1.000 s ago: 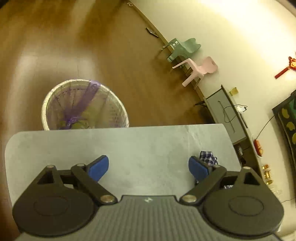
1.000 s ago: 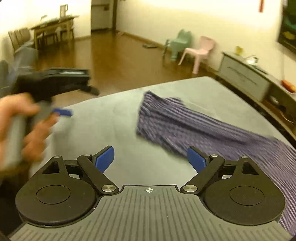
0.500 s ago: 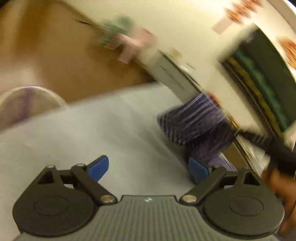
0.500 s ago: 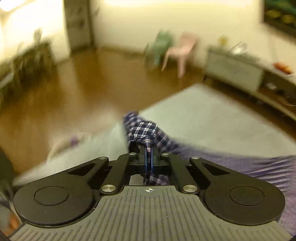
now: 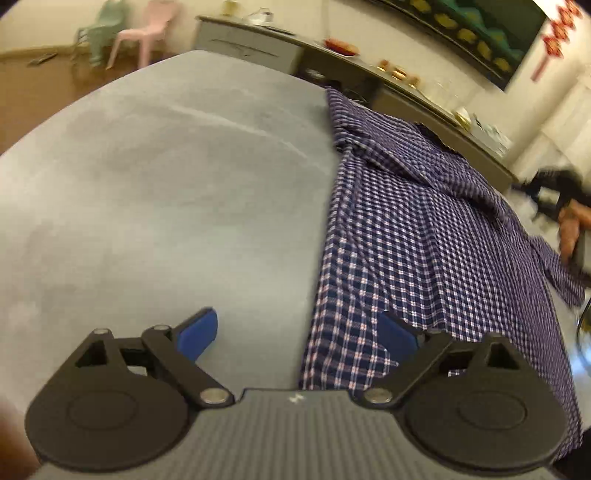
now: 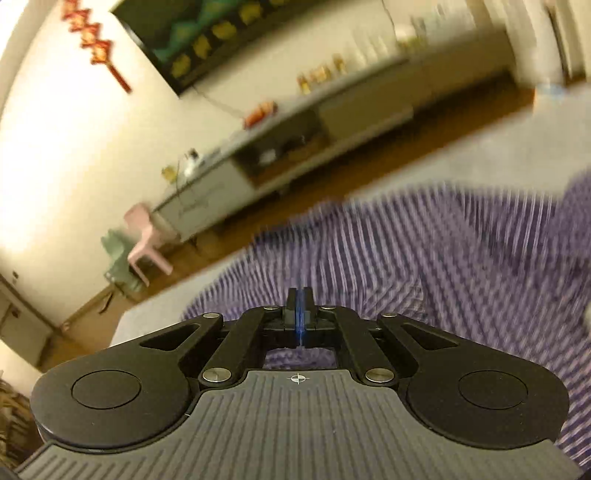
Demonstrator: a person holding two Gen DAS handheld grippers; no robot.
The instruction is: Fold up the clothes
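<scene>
A navy and white checked shirt [image 5: 424,236] lies spread along the right side of the grey table [image 5: 166,192]. My left gripper [image 5: 297,321] is open just above the shirt's near left edge, with one blue pad over the cloth and the other over bare table. My right gripper [image 6: 299,295] hangs over the blurred shirt [image 6: 424,266]. Its jaws stand almost together with a thin slit between them and are starting to open. No cloth shows between the pads. The hand [image 5: 570,229] that holds it appears at the shirt's far right end in the left wrist view.
A long low sideboard [image 5: 369,70] with small items runs along the wall behind the table. A pink chair [image 5: 147,29] and a green chair [image 5: 99,33] stand on the wooden floor past the table's far end.
The right gripper shut on a bunched corner of the shirt and swept it sideways, and the shirt now lies spread out. The left gripper swung from the bare table end over to the shirt's edge.
</scene>
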